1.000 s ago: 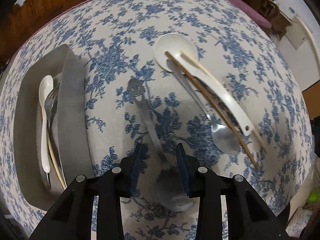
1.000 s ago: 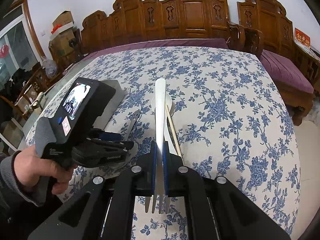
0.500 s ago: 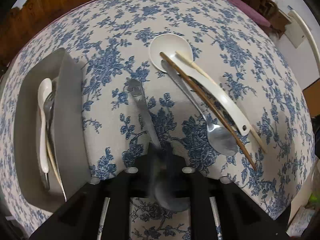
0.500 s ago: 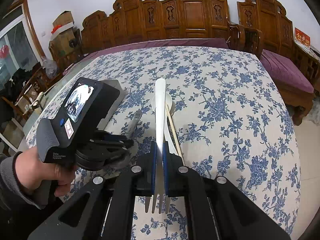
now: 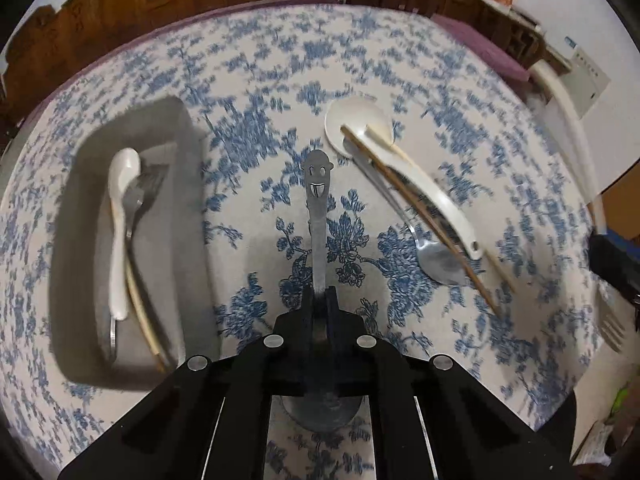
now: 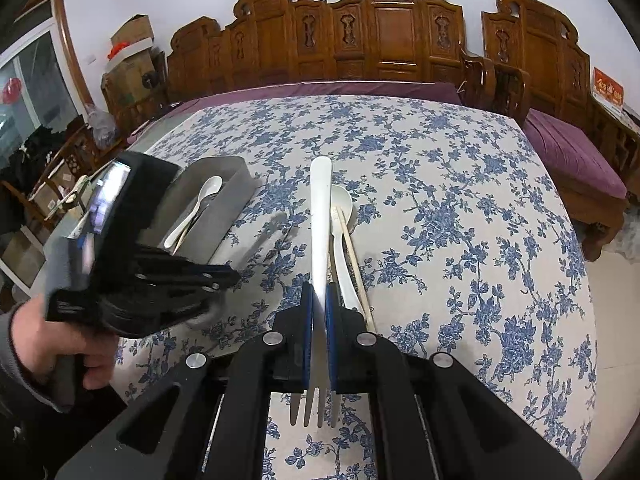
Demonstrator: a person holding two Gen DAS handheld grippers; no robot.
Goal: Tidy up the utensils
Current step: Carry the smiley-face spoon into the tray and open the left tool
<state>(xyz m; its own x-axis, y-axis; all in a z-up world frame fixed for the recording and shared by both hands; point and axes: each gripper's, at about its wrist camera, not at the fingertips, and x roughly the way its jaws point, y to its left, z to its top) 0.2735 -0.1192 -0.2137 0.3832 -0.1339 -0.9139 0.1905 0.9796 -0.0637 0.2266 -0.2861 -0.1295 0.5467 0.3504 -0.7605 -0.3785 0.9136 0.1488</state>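
wall: white | carved wooden benches: 3, purple cushions | window: left

The worktop is covered with a matt woven cloth printed in blue floral pattern. The smiley-handled spoon is brushed metal with a dull sheen. The fork has a smooth, glossy white plastic handle and metal tines. The ladle is glossy white, plastic or ceramic. The chopsticks look like matt wood. The tray is matt grey. The claws are matt black plastic with blue pads. The carved bench is polished wood.
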